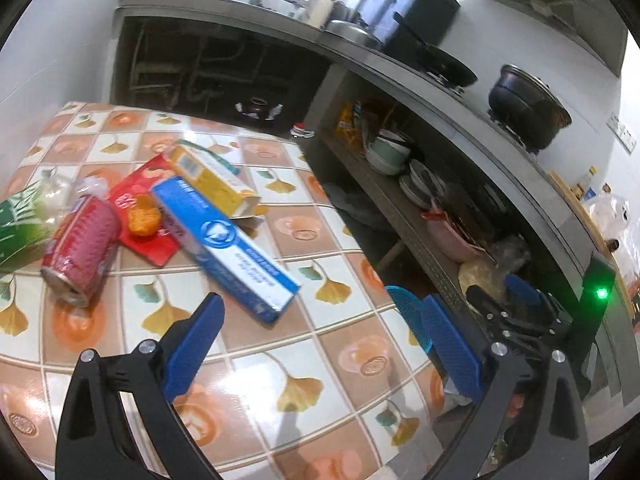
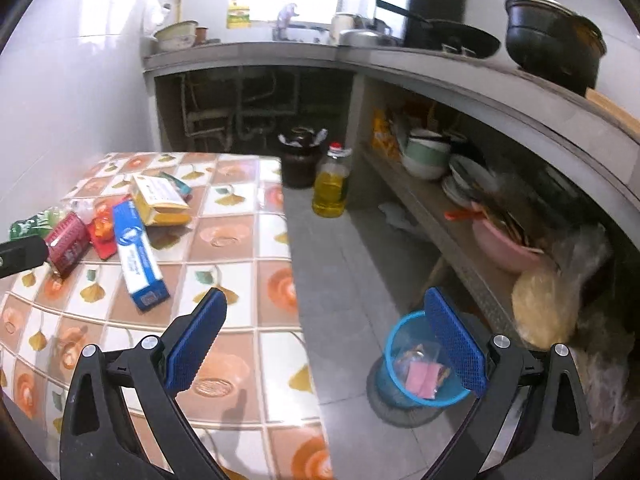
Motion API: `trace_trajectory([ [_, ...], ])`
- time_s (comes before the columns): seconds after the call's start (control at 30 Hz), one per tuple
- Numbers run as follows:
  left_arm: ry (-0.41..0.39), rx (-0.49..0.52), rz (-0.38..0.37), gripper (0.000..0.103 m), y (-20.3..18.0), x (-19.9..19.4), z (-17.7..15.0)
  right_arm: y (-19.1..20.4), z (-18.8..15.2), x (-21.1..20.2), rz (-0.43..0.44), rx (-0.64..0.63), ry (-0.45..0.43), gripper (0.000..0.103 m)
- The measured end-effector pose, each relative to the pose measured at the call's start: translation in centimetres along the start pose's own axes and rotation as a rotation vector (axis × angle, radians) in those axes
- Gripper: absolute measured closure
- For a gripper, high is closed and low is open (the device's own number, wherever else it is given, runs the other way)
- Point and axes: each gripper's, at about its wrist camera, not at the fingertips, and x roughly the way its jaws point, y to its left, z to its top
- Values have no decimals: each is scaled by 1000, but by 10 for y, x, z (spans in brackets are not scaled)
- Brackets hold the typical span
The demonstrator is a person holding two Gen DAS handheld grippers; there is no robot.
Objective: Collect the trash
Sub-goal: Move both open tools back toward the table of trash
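Left wrist view first: the left gripper hangs over the tiled table with its blue pads spread wide and nothing between them. Just ahead sits the trash pile: a blue-and-white carton lying diagonally, its far end resting on a red wrapper with an orange peel on it. A yellow box is behind that, flap open, and a red can lies on its side at the left, next to a green packet. Off the table edge you can spot the right gripper, looks open too.

Right wrist view: the right gripper is also wide open and empty, straddling the table edge. Same pile sits far left on the table, blue carton nearest. Down on the floor, right beside the table, there's a blue bin with a few wrappers inside. An oil bottle stands further back.
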Motion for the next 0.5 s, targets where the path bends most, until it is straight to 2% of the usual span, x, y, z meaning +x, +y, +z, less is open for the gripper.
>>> trace_trajectory([
  [0.2,-36,-19,48,6,27,-14,-7,6,5,11,157,76,7,8],
  [0.5,-113,-21,158,6,67,-30,-14,42,22,31,284,42,44,8],
])
